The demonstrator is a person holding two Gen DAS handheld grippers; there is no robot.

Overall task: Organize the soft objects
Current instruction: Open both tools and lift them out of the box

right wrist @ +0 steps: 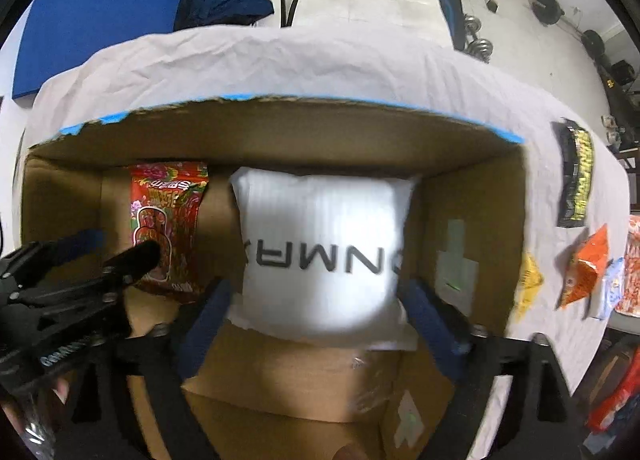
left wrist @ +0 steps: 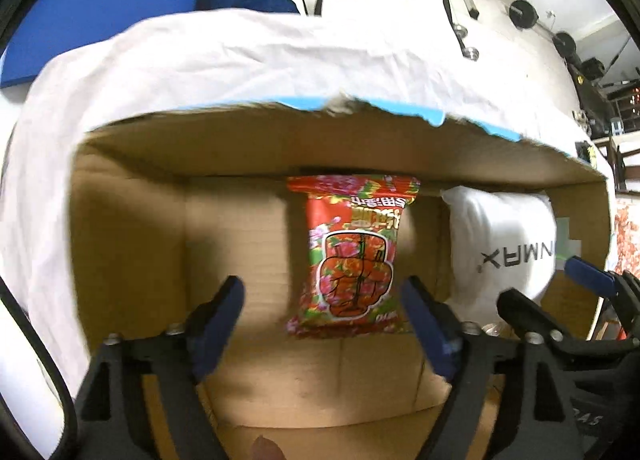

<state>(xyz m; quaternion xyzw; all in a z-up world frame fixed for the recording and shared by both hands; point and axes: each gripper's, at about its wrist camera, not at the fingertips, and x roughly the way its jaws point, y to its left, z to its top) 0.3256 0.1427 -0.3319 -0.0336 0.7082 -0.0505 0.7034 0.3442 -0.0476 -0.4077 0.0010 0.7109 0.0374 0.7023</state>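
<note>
- Both grippers point down into the open cardboard box (left wrist: 120, 196), which stands on a table covered with a white cloth (left wrist: 168, 60).
- The left gripper (left wrist: 320, 324) has its jaws spread wide. The red floral snack packet (left wrist: 352, 252) lies on the box floor between and just beyond the blue pads, with clear gaps on both sides. Nothing is held.
- The right gripper (right wrist: 316, 320) also stands with jaws apart. The white pillow-like pack (right wrist: 324, 252) printed with dark letters sits between the pads. Whether the pads brush its sides cannot be told, but they do not squeeze it.
- The two items rest side by side against the far wall of the box, packet to the left, pack to the right.
- Judgement: both releases appear complete. To finish well, lift each gripper straight up so no pad drags an item out of place.
- The grippers are close together; raise them without crossing paths or catching the torn box rim.
- More packets (right wrist: 584, 272) lie on the cloth right of the box and are probably next.
</note>
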